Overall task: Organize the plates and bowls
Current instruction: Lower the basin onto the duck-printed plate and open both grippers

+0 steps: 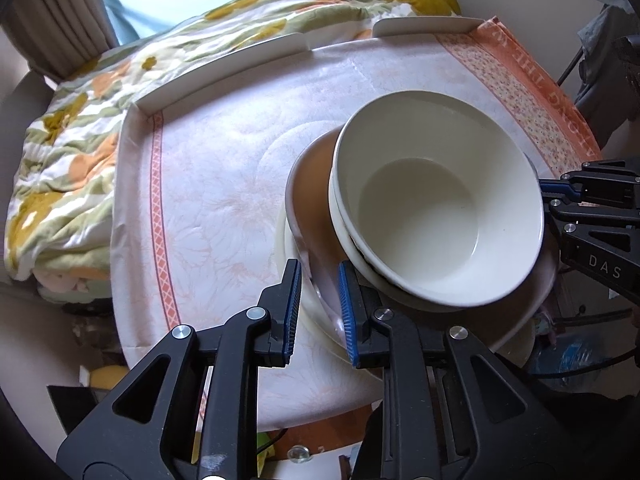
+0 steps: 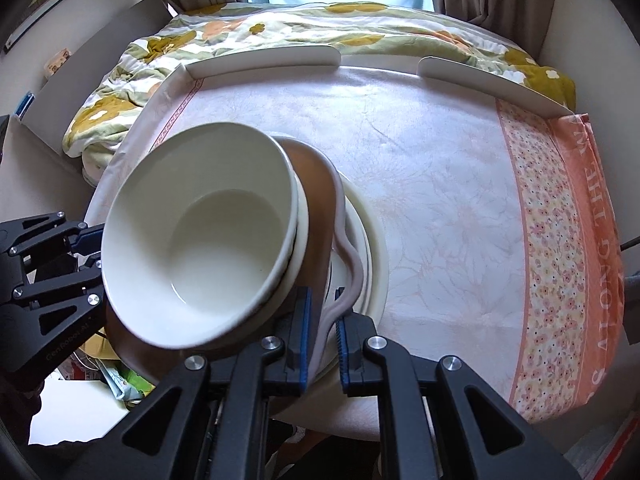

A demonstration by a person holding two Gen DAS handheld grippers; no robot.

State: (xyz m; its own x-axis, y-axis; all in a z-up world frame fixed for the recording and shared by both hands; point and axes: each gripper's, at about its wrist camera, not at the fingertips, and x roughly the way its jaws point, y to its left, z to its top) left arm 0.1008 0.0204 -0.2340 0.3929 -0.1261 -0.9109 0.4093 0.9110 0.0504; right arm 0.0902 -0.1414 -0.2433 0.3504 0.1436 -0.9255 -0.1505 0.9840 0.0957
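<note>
A stack of dishes sits at the near edge of the table: two nested white bowls (image 1: 432, 216) tilt inside a brown wavy-rimmed plate (image 1: 312, 184), which rests on cream plates (image 1: 316, 316). My left gripper (image 1: 320, 308) closes on the brown plate's rim from one side. My right gripper (image 2: 323, 330) closes on the opposite wavy rim (image 2: 344, 264) of the brown plate (image 2: 316, 200). The white bowls (image 2: 200, 232) lean to the left in the right wrist view. The cream plates (image 2: 376, 248) lie underneath. The right gripper also shows at the right edge of the left wrist view (image 1: 592, 208).
A pink floral tablecloth (image 1: 224, 208) covers the table, with an orange patterned band (image 2: 560, 248) along one side. A white raised rail (image 2: 264, 62) lines the far edge. A floral quilt (image 1: 64, 140) lies beyond, below curtains and a window.
</note>
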